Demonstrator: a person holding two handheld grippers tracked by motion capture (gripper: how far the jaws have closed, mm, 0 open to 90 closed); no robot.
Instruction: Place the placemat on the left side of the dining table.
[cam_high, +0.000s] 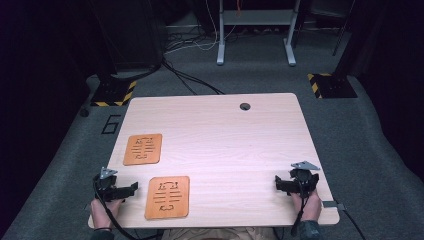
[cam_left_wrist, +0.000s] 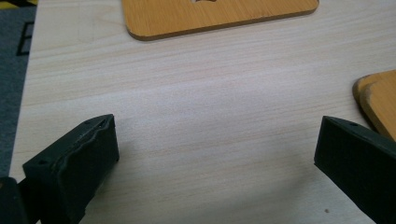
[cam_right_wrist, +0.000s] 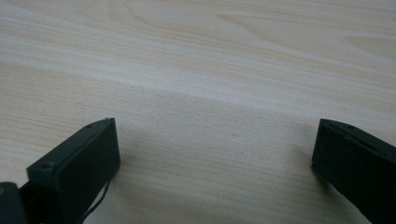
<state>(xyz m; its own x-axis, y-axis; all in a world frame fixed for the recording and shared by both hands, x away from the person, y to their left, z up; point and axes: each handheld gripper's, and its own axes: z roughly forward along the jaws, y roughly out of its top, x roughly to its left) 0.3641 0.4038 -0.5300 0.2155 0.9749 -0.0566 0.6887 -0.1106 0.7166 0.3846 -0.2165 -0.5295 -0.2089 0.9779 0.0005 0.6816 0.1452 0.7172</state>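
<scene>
Pale wood grain covered the desk (cam_high: 225, 130), which stood on grey carpet in a dim room. Two flat orange boards with cut-out slots lay on it. The nearer board (cam_high: 167, 197) sat just beside the left gripper (cam_high: 131, 188), off its right jaw; the farther board (cam_high: 143, 149) lay ahead of those jaws. Both the left gripper and the right gripper (cam_high: 278, 183) rested low with jaws spread wide, holding nothing.
</scene>
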